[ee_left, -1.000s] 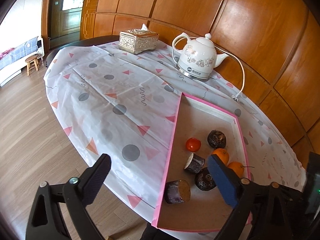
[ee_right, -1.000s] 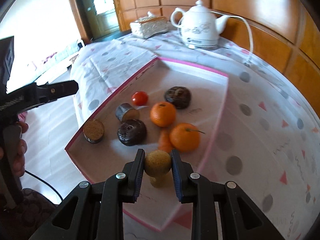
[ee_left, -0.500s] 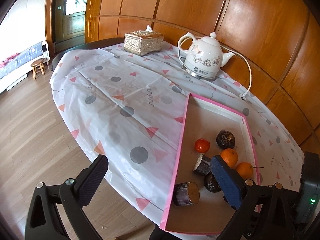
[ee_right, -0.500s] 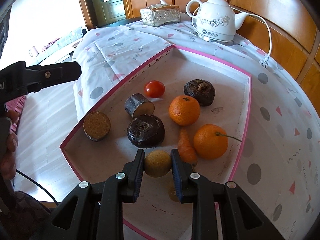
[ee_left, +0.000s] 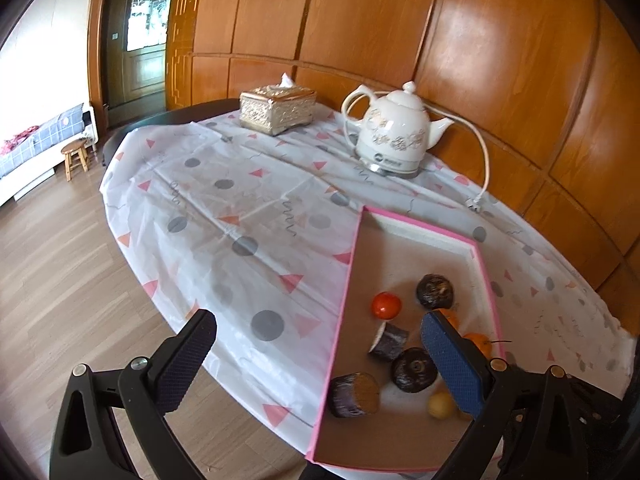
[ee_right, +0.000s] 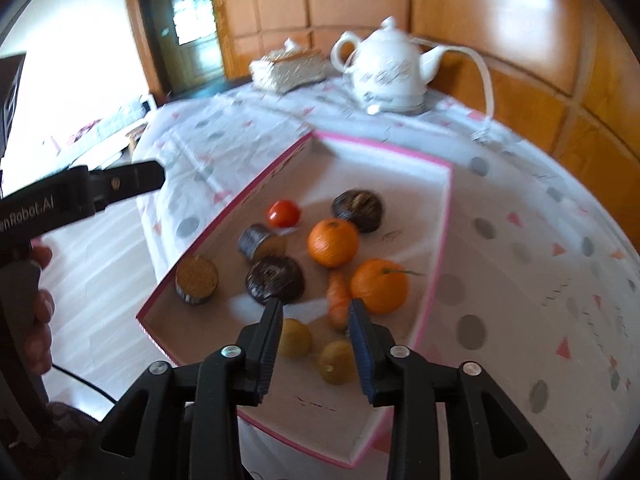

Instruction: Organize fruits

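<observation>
A big round table with a spotty cloth fills the middle of both views. On it, toward the lower right of the left wrist view, sits a flat pink-edged box. The fruits lie inside it: two oranges, a red tomato, dark round pieces, and two small yellow-brown fruits near the bottom edge.

The right gripper comes in from the bottom middle of its view, tipped down over the box. Its jaws have just been opening, and they press on nothing; one small yellow-brown fruit lies on the box floor just below them.

The left gripper points down from the bottom of its own view, jaws spread wide and empty. A hand holds it at the left edge.
</observation>
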